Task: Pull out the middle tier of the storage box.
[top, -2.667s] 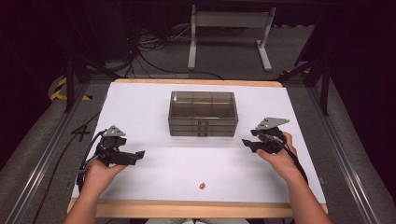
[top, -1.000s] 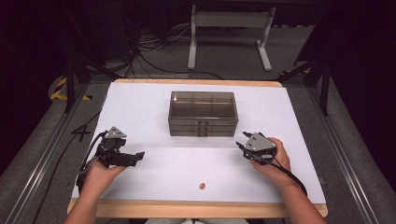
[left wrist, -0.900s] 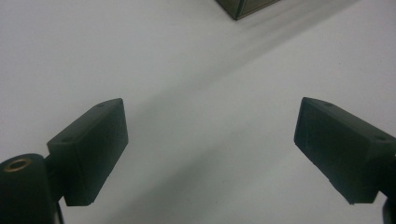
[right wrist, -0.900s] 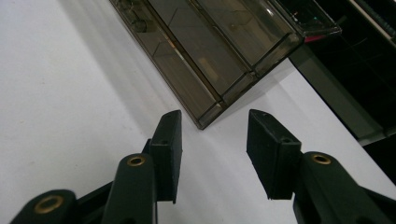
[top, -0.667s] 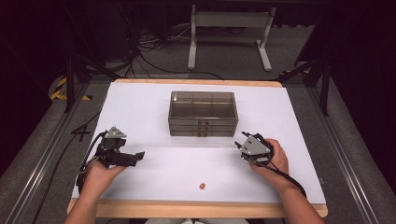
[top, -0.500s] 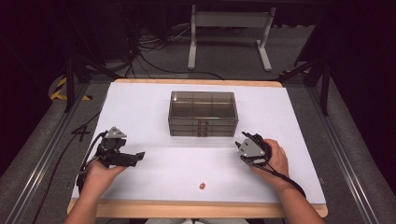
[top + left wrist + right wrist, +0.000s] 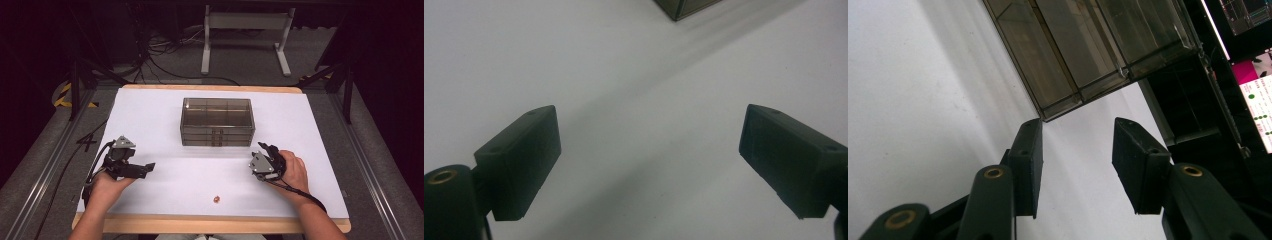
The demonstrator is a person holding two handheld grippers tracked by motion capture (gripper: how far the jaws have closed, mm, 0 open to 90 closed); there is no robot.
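Near the tabletop's point(image 7: 150, 115) front-left corner, the left claw point(image 7: 145, 170) gapes wide, empty. Toward the front-right, the right claw point(image 7: 265, 150) is parted, empty, just before the smoky drawer box point(image 7: 217, 121), whose long axis parallels the front edge. A small reddish bit point(image 7: 216, 199) lies by that edge.

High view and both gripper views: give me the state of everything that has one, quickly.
Left gripper: open, empty, above the table.
Right gripper: open, empty, tilted on its side near the drawer box.
Drawer box: upright, drawers shut.
Small orange piece: loose on the table, untouched.
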